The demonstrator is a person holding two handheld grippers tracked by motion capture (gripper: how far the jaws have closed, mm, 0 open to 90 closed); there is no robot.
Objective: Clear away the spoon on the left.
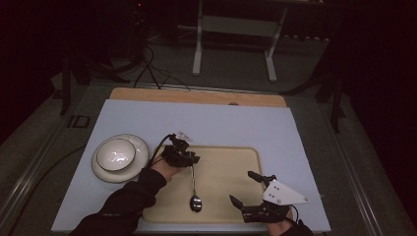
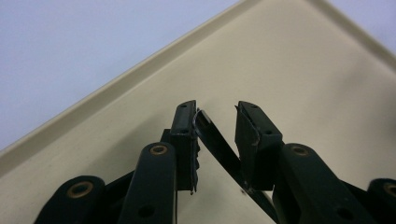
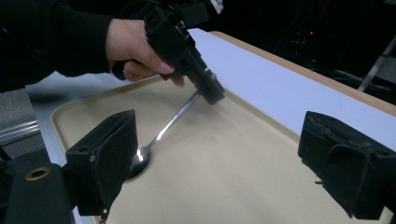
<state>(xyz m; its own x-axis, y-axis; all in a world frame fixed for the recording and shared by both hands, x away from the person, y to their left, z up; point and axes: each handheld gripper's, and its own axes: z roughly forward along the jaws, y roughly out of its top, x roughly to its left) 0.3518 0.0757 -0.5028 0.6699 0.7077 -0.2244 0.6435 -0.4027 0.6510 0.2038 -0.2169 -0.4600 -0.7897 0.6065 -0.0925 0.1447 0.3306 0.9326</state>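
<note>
The left tool [image 1: 193, 160] has its jaws slightly spread around the handle of the 1 spoon [image 1: 194, 192], whose bowl rests on the 1 tray [image 1: 231, 167], likely being set down. The right tool [image 1: 246, 189] waits spread wide, empty. 1 bowl [image 1: 115, 153] sits on 1 plate [image 1: 140, 147] on the tabletop [image 1: 221, 123].

Two black hand-held grippers, worked by a person in dark long sleeves

The left gripper [image 1: 189, 160] trails a black cable; the right gripper [image 1: 246, 187] carries a pale grey three-cornered plate with small dark screw holes. Brass-coloured rivets dot the black jaw arms, and the jaw pads look rough and matte.
</note>
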